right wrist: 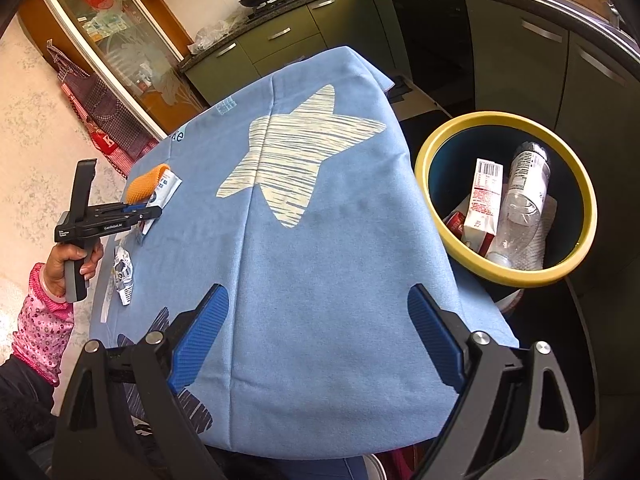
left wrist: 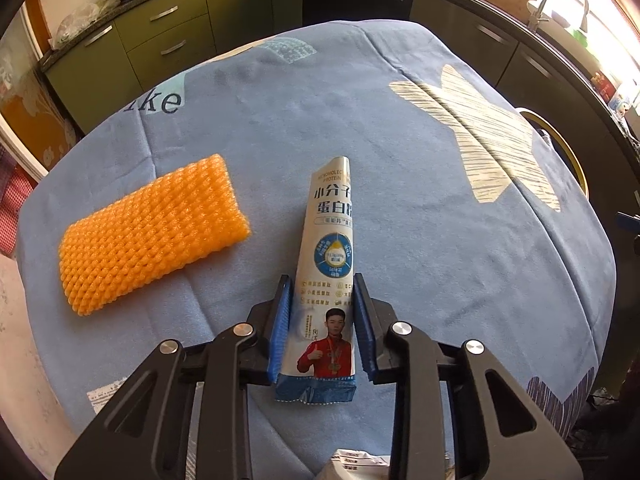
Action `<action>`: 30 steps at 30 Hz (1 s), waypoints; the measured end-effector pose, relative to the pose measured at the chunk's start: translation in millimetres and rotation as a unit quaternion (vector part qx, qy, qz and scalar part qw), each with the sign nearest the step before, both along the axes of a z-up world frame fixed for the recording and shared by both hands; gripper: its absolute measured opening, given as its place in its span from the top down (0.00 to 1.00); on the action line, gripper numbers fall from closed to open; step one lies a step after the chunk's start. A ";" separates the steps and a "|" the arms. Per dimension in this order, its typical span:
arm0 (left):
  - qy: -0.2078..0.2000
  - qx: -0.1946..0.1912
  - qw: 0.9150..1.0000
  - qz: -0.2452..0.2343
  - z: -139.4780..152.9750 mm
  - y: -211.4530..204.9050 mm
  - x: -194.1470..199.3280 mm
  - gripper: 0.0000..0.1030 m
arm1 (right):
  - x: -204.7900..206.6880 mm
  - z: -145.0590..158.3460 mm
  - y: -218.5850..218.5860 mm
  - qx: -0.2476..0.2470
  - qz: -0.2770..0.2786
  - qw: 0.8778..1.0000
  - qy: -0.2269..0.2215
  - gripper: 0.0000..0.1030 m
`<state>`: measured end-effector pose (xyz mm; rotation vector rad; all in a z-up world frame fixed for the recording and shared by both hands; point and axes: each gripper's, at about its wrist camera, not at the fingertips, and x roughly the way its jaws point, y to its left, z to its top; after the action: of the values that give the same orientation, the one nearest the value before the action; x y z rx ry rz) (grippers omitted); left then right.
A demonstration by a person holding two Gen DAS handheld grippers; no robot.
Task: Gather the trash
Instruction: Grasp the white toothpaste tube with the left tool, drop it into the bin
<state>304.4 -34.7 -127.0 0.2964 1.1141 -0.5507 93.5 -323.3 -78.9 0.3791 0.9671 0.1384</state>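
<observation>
Blue ribbed pads of the left gripper (left wrist: 322, 292) sit on either side of a white protein-powder sachet (left wrist: 330, 248), pressed against its edges near the lower end; the sachet lies lengthwise along the fingers on the blue star-print tablecloth (left wrist: 400, 208), its torn top pointing away. Just left of it, apart from the gripper, lies an orange foam fruit net (left wrist: 154, 232). A crumpled silver wrapper (right wrist: 123, 276) rests on the cloth's near left edge, seen in the right wrist view. The right gripper (right wrist: 318, 300) hovers over the near end of the table with its jaws spread wide, holding nothing. To the right of the table stands a yellow-rimmed trash bin (right wrist: 576, 240) containing a clear plastic bottle (right wrist: 520, 200) and a white carton (right wrist: 486, 204).
</observation>
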 end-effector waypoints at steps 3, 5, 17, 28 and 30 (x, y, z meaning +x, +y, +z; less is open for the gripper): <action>-0.009 -0.004 1.000 -0.011 12.2 -7.7 -9.0 0.71 | -0.5 -0.8 -1.3 -0.008 -0.004 1.000 0.000 0.16; -0.016 -0.005 1.000 -0.021 22.4 -15.7 -15.9 0.71 | -2.3 -0.9 -3.9 -0.012 -0.007 1.000 -0.001 0.16; -0.035 -0.028 0.985 -0.164 95.1 -163.1 -74.2 0.71 | -35.6 -4.4 -55.2 -0.038 -0.079 0.996 -0.010 0.16; -0.003 -0.016 0.965 -0.263 76.8 -372.8 -98.3 0.71 | -68.0 -15.5 -106.7 -0.047 -0.135 0.990 -0.017 0.15; -0.001 -0.010 0.965 -0.263 64.0 -404.4 -93.8 0.71 | -73.7 -17.1 -114.1 -0.047 -0.144 0.988 -0.018 0.14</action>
<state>210.6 -439.1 -62.9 0.5831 1.0262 -1.0295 19.9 -437.4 -96.0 0.4237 0.8697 -0.1630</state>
